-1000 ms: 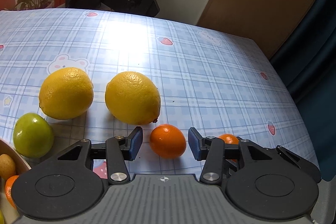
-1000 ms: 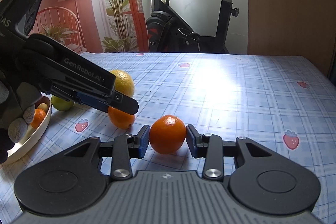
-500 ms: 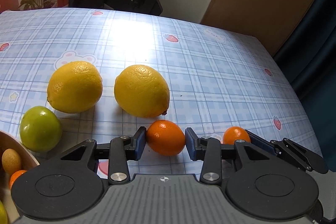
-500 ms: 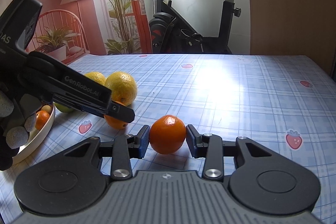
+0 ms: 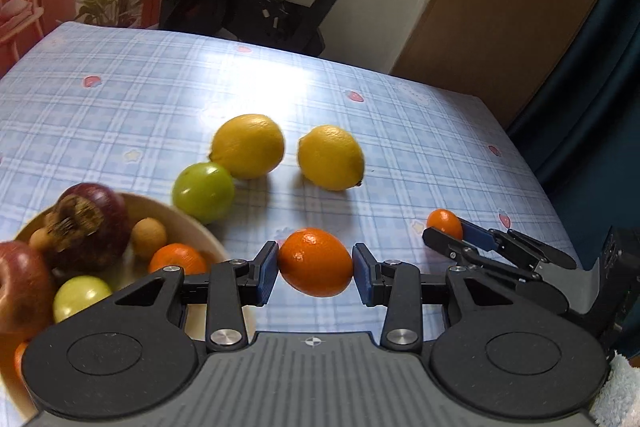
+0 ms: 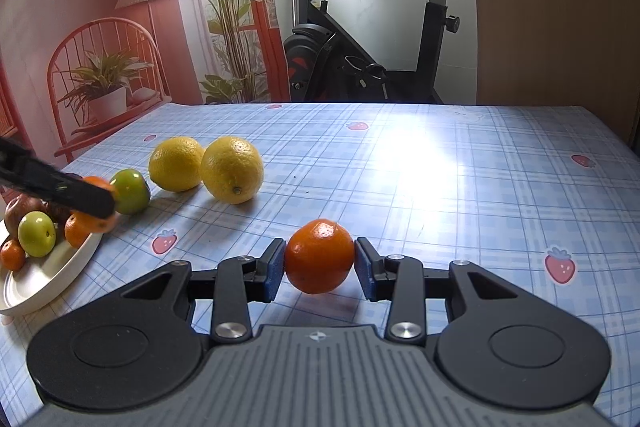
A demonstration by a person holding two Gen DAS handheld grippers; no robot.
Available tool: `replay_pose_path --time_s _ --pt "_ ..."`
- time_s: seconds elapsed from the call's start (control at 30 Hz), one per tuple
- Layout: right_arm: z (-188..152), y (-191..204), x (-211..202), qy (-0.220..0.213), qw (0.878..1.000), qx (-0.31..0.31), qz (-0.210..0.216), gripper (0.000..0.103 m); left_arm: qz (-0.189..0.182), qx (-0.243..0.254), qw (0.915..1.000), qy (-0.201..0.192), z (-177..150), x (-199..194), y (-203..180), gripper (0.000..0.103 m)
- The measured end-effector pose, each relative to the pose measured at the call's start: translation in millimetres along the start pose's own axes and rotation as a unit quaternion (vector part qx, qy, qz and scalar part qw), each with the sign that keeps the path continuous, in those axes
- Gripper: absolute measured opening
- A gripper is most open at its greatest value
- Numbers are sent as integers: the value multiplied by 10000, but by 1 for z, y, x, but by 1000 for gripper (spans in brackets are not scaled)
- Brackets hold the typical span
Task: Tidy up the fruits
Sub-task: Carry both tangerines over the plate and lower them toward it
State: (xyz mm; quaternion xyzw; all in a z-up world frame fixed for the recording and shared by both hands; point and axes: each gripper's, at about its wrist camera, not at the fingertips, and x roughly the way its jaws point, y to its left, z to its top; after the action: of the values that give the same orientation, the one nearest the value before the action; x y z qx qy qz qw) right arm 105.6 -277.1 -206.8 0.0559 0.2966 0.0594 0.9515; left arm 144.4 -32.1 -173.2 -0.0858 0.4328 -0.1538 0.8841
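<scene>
My left gripper (image 5: 315, 269) is shut on a small orange (image 5: 315, 263) and holds it off the table, beside the rim of the cream bowl (image 5: 196, 229). In the right wrist view that left gripper (image 6: 100, 205) is a blurred dark bar over the bowl's edge (image 6: 52, 279). My right gripper (image 6: 319, 267) is shut on a second small orange (image 6: 319, 256), low over the checked tablecloth (image 6: 440, 187). Two lemons (image 5: 248, 145) (image 5: 330, 157) and a green fruit (image 5: 203, 191) lie on the table beyond.
The bowl holds a dark mangosteen (image 5: 88, 223), a red apple (image 5: 20, 287), a green fruit (image 5: 80, 297), a small orange (image 5: 176, 259) and a longan (image 5: 149, 238). An exercise bike (image 6: 360, 47) stands behind the table. The table's right edge meets a dark curtain (image 5: 592, 107).
The left gripper closed on the orange, then lifted it and carried it left to the bowl. The right gripper kept still with its orange.
</scene>
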Motion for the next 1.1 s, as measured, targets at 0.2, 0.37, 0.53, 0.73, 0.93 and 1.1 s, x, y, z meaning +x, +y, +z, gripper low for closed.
replay_pose_path --time_s 0.2,0.37,0.53,0.73,0.93,1.1 --pt "2 30 0 14 9986 197 497 40 402 -131 9991 -68 -24 -42 38 42" --pt "13 80 8 10 9948 -214 995 40 628 -295 9976 29 -41 -55 64 42" --pt "14 124 15 142 9885 -722 1318 40 707 -387 9967 60 -48 -61 81 42" --pt "13 149 20 263 9822 -1105 1498 40 710 -446 9963 177 -53 -60 87 42" --pt "7 161 32 350 9789 -1258 1572 40 845 -565 9943 309 -64 -59 95 42" --pt "6 168 40 371 9751 -1420 1662 40 980 -660 9923 363 -66 -58 102 42"
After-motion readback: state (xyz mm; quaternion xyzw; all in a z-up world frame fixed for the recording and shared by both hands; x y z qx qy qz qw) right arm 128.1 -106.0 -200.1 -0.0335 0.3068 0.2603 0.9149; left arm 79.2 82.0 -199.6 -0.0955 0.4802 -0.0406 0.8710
